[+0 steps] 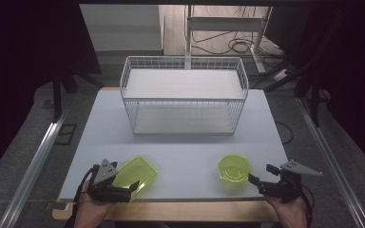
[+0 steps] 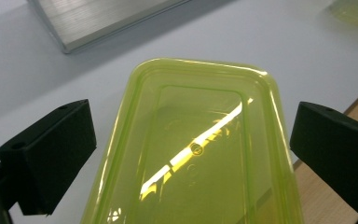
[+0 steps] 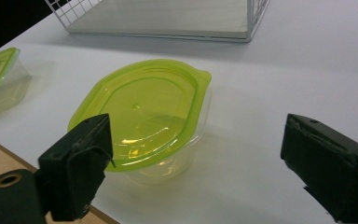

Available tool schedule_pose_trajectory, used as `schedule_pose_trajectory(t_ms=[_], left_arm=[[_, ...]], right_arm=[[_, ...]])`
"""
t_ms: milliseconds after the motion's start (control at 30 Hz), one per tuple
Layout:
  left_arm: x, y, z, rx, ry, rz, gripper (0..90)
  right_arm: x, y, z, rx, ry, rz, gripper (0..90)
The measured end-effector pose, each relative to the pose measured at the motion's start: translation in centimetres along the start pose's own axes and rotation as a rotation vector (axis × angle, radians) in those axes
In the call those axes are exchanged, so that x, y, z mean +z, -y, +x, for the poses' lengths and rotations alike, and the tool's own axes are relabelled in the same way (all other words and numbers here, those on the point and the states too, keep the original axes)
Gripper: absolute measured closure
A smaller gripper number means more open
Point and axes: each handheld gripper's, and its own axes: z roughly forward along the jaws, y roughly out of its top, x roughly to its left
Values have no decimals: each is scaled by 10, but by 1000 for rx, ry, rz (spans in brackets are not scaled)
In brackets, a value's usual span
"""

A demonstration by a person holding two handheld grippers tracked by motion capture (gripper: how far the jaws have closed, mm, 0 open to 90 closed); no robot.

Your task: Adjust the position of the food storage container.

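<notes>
Approaching two lidded tubs at table's near edge | left gripper (image 1: pixel 132 186) jaws spread, straddling rectangular tub (image 1: pixel 135 175), no contact | right gripper (image 1: pixel 253 179) jaws released beside round tub (image 1: pixel 234 168) | likely bound for wire basket (image 1: pixel 184 97) behind

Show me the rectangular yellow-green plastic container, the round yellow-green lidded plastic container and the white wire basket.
rectangular yellow-green plastic container (image 2: pixel 200 140), left gripper view, centre of its lid
round yellow-green lidded plastic container (image 3: pixel 142 112), right gripper view, middle of its lid
white wire basket (image 1: pixel 184 99), high view, front top rim
</notes>
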Motion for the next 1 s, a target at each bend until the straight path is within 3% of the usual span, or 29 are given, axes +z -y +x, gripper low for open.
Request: schedule_pose_trajectory(t_ms=[133,300,600,833,867,933,1000], left_arm=[[-2,2,1,-4,-14,-26,31],[2,4,0,12,-23,-8,50],[4,6,2,5,-17,1,55],[5,6,0,13,-27,3,56],[5,6,0,12,-30,1,56],[5,6,0,11,-31,1,57],[5,6,1,8,-33,0,58]], right_arm=[[-2,0,-1,4,0,3,130],[-1,-1,0,-30,20,18,152],[2,-2,2,-46,21,41,205],[4,-9,9,-79,8,55,370],[5,-11,11,-95,4,67,440],[7,-14,13,-112,-2,80,492],[8,-15,15,-123,-8,92,512]])
